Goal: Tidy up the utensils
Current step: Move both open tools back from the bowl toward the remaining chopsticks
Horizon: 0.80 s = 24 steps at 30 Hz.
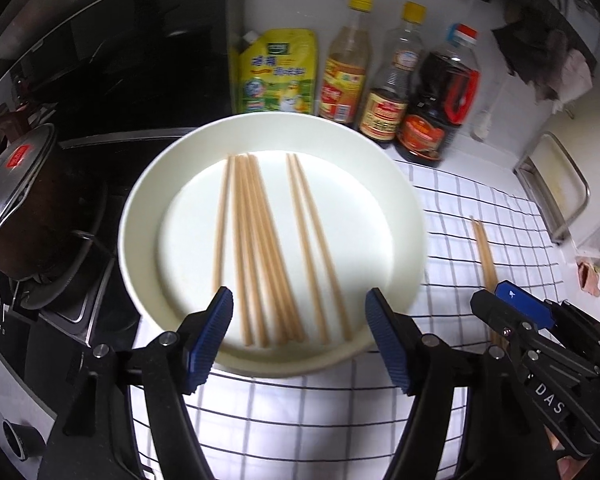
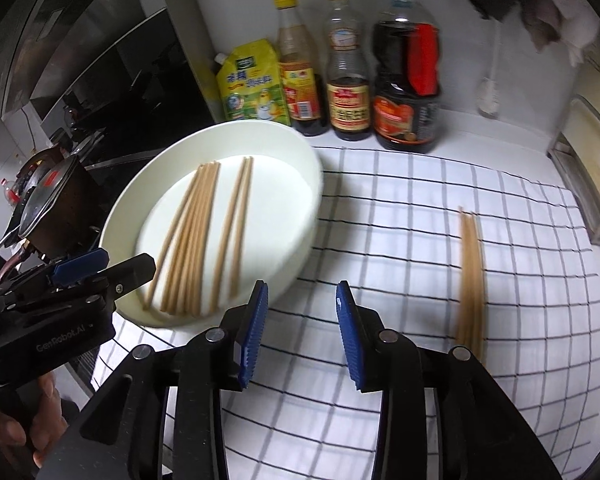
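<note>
While both our grippers hang over the checked cloth (image 2: 420, 208), we hold nothing in either. Our left gripper (image 1: 299, 334) stands spread wide at six o'clock of the white dish (image 1: 140, 216), its blue pads astride the near rim with no chopstick pinched. Our right gripper (image 2: 302, 330) is parted more narrowly over bare cloth, with only air between its pads.

Most of the chopsticks in the dish (image 1: 260, 248) lie nearly parallel, running from twelve to six o'clock: a fanned bundle toward nine and a separate pair toward three. A few loose chopsticks (image 2: 471, 272) rest on the cloth at about two o'clock of our right gripper, well apart from the dish. Sauce bottles (image 2: 406, 76) line the wall at twelve o'clock, and a lidded pot (image 1: 24, 200) sits at nine.

We judge the sticks light, stiff and thin, smooth enough to roll or slip sideways on the cloth, and unlikely to break. Taken near one end they would tip and swing; we would rather pinch them across their width close to mid-length, closing on the whole little group together so none is left behind. The shallow lie on soft cloth means the pads must come down low and square, or the sticks may skitter away.
</note>
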Motion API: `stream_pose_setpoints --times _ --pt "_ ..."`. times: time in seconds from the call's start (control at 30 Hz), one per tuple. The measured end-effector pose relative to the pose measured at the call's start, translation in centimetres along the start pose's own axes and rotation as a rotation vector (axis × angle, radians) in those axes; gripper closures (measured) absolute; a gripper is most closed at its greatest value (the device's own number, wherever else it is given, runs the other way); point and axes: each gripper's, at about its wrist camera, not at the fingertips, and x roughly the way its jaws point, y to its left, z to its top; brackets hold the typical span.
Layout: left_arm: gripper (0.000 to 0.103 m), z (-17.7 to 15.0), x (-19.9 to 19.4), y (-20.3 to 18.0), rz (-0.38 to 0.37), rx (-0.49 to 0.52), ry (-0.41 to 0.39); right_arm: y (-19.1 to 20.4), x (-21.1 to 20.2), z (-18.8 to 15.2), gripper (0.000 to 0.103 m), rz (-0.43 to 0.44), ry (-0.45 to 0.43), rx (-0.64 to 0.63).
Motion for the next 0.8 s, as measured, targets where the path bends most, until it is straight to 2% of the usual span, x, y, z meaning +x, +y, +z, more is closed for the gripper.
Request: stream_pose_setpoints --times 0.27,0.53,0.8 --pt "0.033 -0.6 0.0 -4.6 -0.030 0.049 0.004 -4.7 -2.1 -1.7 0.064 -0.045 -0.010 0.053" --pt "0.024 -1.0 0.6 -9.1 -0.066 0.092 0.014 -10.3 -3.4 -3.4 0.057 -0.103 -0.011 0.129" --pt "0.022 -1.4 2.1 -13.0 -0.091 0.133 0.044 -15.2 -2.7 -5.2 0.054 -0.154 0.018 0.168"
